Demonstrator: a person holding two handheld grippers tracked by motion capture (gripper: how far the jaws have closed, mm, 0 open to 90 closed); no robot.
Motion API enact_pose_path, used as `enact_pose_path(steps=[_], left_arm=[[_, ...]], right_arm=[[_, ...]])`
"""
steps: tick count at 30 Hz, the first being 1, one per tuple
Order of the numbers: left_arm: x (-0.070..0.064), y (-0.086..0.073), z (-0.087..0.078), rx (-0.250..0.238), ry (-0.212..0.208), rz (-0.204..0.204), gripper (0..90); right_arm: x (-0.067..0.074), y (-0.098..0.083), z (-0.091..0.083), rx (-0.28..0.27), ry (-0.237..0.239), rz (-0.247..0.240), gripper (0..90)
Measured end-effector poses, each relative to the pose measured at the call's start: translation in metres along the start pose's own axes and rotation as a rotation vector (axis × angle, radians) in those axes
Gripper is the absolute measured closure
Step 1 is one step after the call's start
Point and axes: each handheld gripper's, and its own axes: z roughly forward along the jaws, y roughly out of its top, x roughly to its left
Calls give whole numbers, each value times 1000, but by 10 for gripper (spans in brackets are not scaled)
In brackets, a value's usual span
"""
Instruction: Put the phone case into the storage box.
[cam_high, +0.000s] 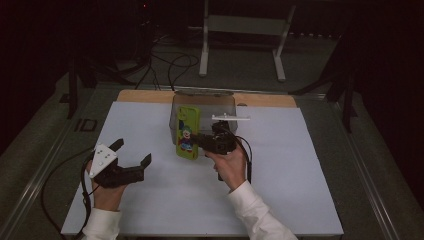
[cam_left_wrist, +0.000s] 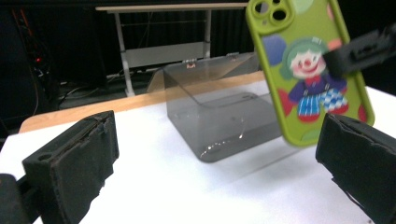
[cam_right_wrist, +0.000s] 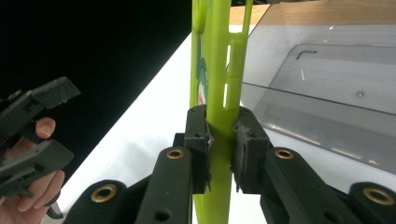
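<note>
Count: one phone case (cam_high: 188, 132), one clear bin (cam_high: 204, 116), two tongs, one desk (cam_high: 280, 190) with a white sheet over it and a wooden strip showing at the far edge. Right tongs (cam_high: 202, 141) are clamped on the case's edge, holding it upright above the sheet, just in front of the bin's left part. Left tongs (cam_high: 131, 153) are wide open, nothing between the jaws, well apart from the case on the near-left of the desk. Bin is see-through grey, looks empty; it stands right behind the case. Beyond the desk: a white metal frame (cam_high: 245, 30) and loose cables (cam_high: 172, 67) on the floor. Left gripper view gives the case back (cam_left_wrist: 312, 70): lime green, clown print, camera cutouts at top, with a black jaw of the other tongs crossing its right edge. Right gripper view shows the case edge-on (cam_right_wrist: 219, 93), pads pressed on both faces, bin wall (cam_right_wrist: 322, 84) to its right, and the person's left hand (cam_right_wrist: 32, 186) with its tongs at far left.
</note>
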Motion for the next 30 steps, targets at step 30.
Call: enact_pose_path(steps=[30], left_arm=[[12,-70,-32,143,75,36,1]], right_arm=[[-12,15,-1,49,-39,7,784]])
